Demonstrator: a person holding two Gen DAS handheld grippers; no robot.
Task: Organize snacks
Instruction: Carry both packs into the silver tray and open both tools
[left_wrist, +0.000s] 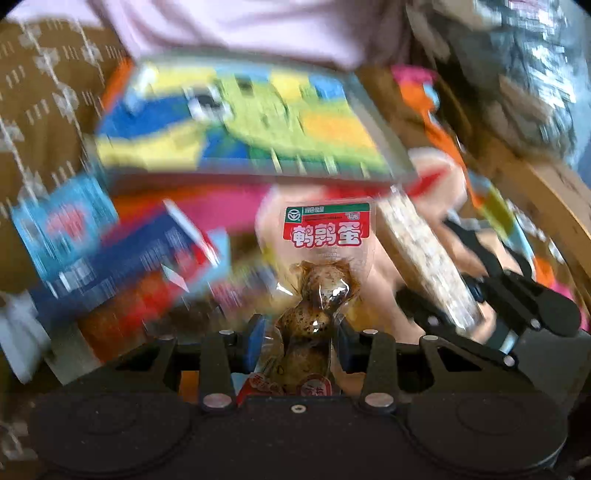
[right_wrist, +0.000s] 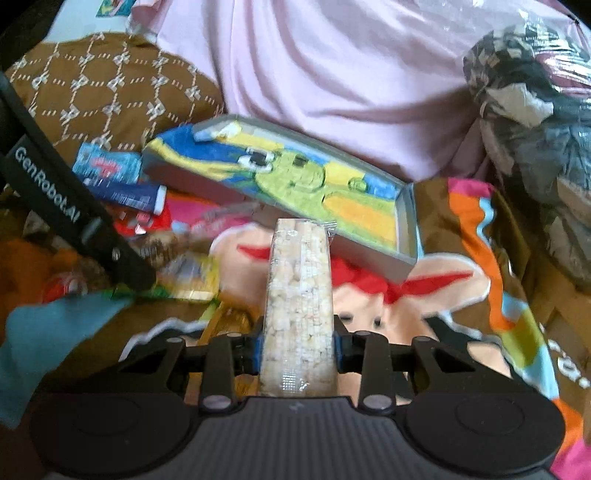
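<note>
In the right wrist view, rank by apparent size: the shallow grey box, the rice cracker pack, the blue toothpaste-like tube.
1. Shallow grey box, widest.
2. Rice cracker pack, though nearness to the camera in the right gripper inflates it.
3. Blue tube, smallest.

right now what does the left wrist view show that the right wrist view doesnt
Only the left wrist view: the left gripper shut on a quail egg pack, and the right gripper seen from the side.

Only the right wrist view: the right gripper's own pads clamping the rice bar, a yellow pack and a crumpled plastic bag.

Both: the rice bar, the cartoon box, the blue pack and the pink cloth.
</note>
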